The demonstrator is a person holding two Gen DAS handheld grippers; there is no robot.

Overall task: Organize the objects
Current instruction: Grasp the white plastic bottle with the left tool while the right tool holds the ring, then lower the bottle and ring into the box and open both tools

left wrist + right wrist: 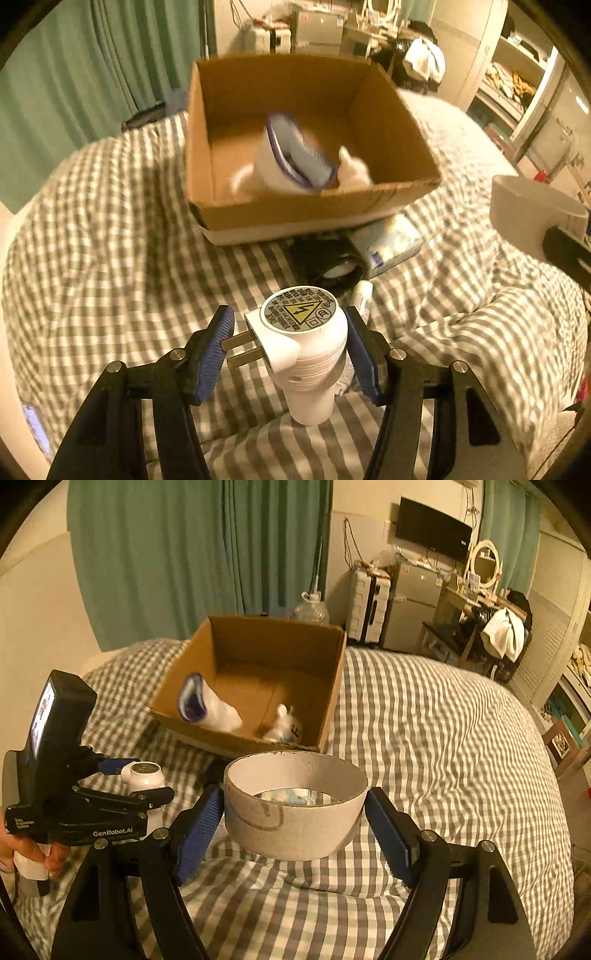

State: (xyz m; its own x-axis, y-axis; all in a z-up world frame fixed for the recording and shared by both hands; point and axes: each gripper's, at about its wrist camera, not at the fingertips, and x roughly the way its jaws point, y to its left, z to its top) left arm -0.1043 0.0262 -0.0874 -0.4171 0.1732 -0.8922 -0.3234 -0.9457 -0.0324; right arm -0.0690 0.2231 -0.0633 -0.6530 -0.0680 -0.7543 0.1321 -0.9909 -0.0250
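My left gripper (288, 326) is shut on a white plug-in device (306, 343) with a yellow warning label. One pad is against its metal prongs, the other against its body, and it hangs above the checked bedspread (110, 258). My right gripper (293, 801) is shut on a white cardboard ring (295, 823), one pad at each side, also clear of the bed. An open cardboard box (236, 746) sits just beyond both; inside lie a white tub with a blue rim (207, 705) and a small white toy (284, 727). In the right wrist view the left gripper (136, 775) is at the left.
A black round object (332, 266), a tissue pack (391, 243) and a small white tube (362, 295) lie on the bed in front of the box (314, 214). A person's hand (22, 853) holds the left gripper. Furniture and a suitcase (369, 602) stand past the bed.
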